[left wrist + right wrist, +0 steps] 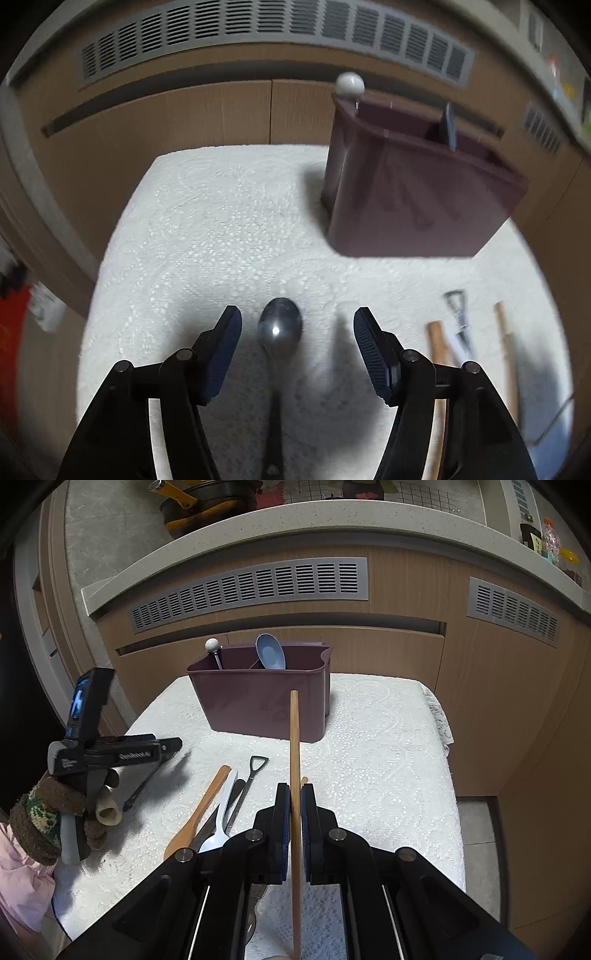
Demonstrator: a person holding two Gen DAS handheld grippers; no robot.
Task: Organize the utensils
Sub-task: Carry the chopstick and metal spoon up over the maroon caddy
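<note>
Closest to us, our right gripper (294,805) is clamped tight on a thin, light wooden chopstick (294,738), which runs straight between the blue pads and points toward the far end of the table. Just left of it, on the white embossed table covering (388,775), lie a wooden spoon (199,812), a white plastic fork (221,819) and a slim metal utensil with a shovel-shaped handle (251,775), all close together and roughly parallel.

Farther left we see a gloved hand (55,812) carrying our left gripper (297,321). Its jaws stand apart, pressing on nothing. Through its own camera, a dark metal spoon (279,325) lies flat on the covering between the two ribbed fingers (369,350), touching neither; its bowl points away from us and its handle runs back under the gripper.

Beyond the loose utensils stands the maroon plastic utensil caddy (258,701), upright on the far part of the covering. A pale blue spoon (270,651) stands bowl-up in its middle section, and a thin metal stick topped with a white ball (212,645) leans at its left corner.

Behind the table runs a wooden cabinet front with grey vent grilles (251,587).
</note>
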